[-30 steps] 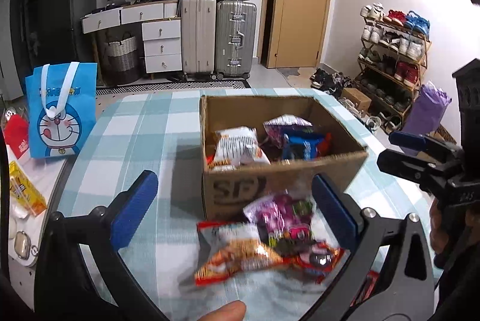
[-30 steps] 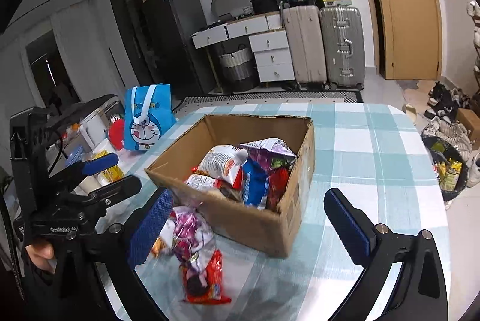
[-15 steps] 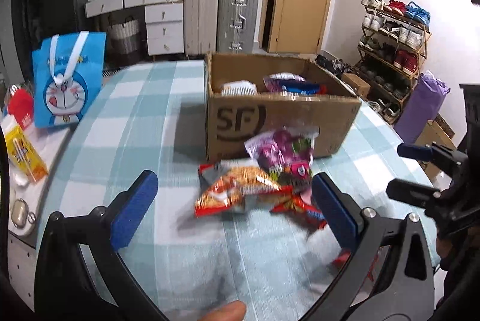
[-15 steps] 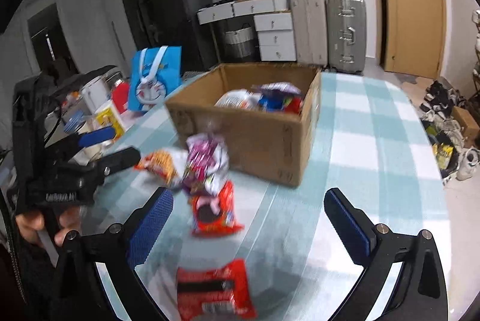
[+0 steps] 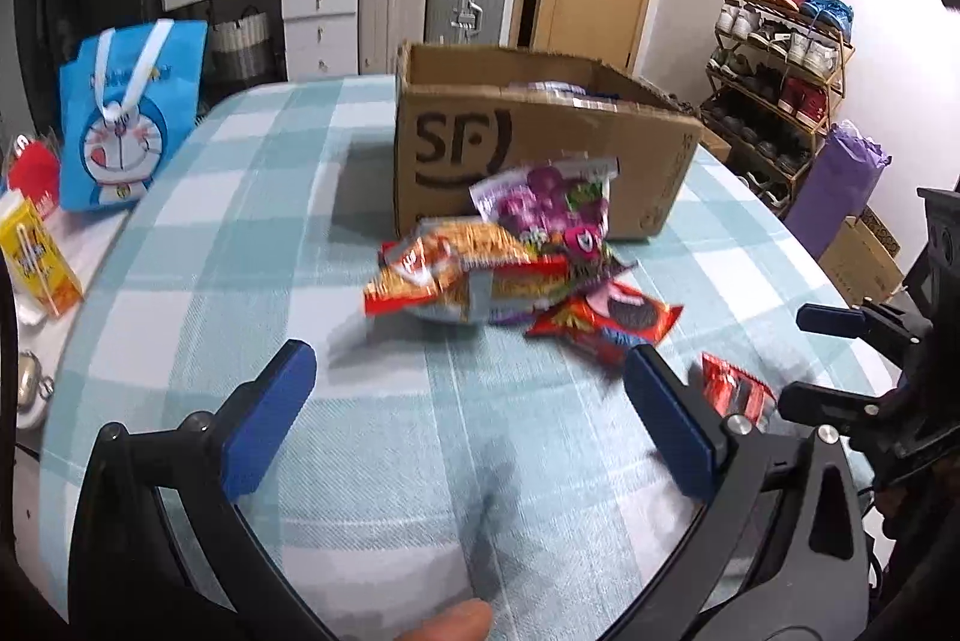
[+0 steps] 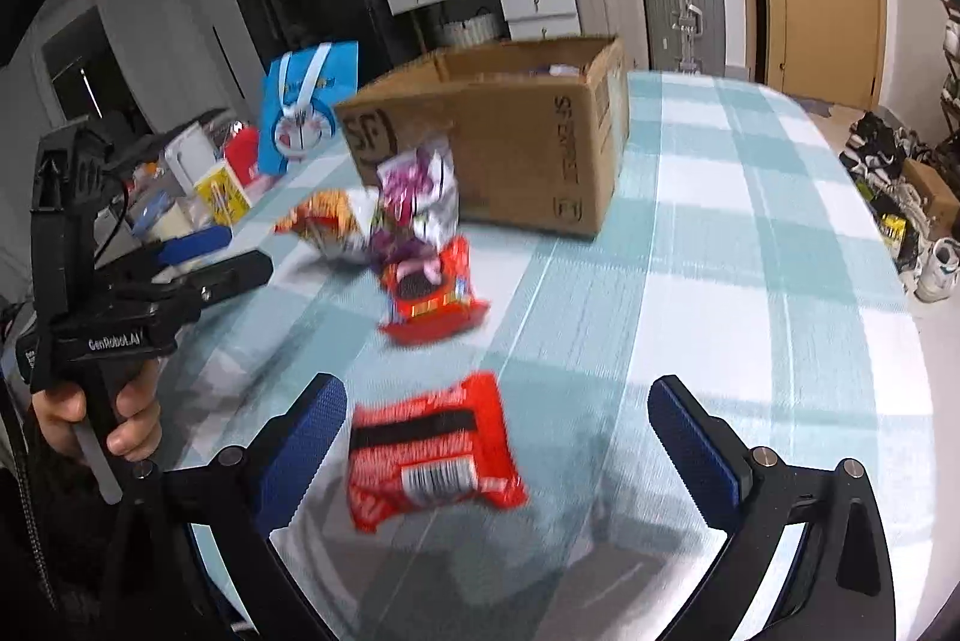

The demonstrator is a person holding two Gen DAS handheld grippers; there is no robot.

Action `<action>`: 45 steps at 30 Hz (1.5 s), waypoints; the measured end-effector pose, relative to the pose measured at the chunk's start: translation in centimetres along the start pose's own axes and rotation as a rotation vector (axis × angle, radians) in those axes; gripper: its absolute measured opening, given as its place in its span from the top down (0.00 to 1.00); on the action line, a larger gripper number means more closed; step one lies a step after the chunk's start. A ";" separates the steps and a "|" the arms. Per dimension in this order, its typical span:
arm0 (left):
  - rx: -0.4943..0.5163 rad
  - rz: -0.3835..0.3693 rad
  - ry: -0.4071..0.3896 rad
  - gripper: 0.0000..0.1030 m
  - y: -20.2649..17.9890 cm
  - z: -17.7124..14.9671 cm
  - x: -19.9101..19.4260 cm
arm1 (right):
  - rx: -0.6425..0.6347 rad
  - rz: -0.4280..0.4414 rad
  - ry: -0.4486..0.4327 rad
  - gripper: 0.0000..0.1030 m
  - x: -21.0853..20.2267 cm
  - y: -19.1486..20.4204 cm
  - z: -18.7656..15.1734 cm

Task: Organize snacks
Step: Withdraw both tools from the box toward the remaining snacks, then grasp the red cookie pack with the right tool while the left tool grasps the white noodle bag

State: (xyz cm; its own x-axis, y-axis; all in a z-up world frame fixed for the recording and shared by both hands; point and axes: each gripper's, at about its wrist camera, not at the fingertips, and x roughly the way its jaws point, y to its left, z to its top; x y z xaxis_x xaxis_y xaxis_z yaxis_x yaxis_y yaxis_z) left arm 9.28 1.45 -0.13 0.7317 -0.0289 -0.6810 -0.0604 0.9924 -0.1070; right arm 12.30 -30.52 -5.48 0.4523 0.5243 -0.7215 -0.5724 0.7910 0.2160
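Observation:
A cardboard SF box [image 5: 540,143] [image 6: 510,143] with snacks inside stands on the checked tablecloth. In front of it lies a pile: an orange snack bag [image 5: 444,263] [image 6: 324,221], a purple bag [image 5: 552,203] [image 6: 414,191] leaning on the box, and a red cookie pack [image 5: 606,320] [image 6: 429,293]. Another red pack [image 6: 432,455] [image 5: 732,392] lies between my right gripper's open fingers. My left gripper [image 5: 480,431] is open and empty, short of the pile. My right gripper [image 6: 495,437] is open, low over the red pack.
A blue Doraemon bag [image 5: 123,113] [image 6: 306,101] and a yellow carton [image 5: 36,257] [image 6: 222,194] stand at the table's left edge. Suitcases, drawers and a door are behind the table; a shoe rack [image 5: 780,35] is on the right.
Both grippers have pulled back and dropped lower toward the table. The nearest red pack now lies between the right gripper's fingers. The box interior has dropped out of sight.

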 end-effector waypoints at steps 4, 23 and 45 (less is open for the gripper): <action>0.007 0.017 0.017 0.01 -0.1 -0.9 0.6 | 0.006 0.000 0.028 0.01 0.7 0.0 -1.1; 0.014 0.007 0.072 0.01 0.1 -2.1 3.1 | -0.098 0.010 0.120 0.02 3.6 3.1 -2.5; -0.025 -0.007 0.071 0.01 0.7 -2.4 3.2 | -0.225 0.036 0.121 0.46 3.1 4.2 -0.4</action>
State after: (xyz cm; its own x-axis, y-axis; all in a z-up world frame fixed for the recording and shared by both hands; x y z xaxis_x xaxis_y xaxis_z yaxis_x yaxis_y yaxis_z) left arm 9.92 1.80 -4.14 0.6825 -0.0452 -0.7295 -0.0727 0.9889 -0.1294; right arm 11.01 -25.72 -7.04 0.3515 0.4983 -0.7926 -0.7303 0.6756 0.1008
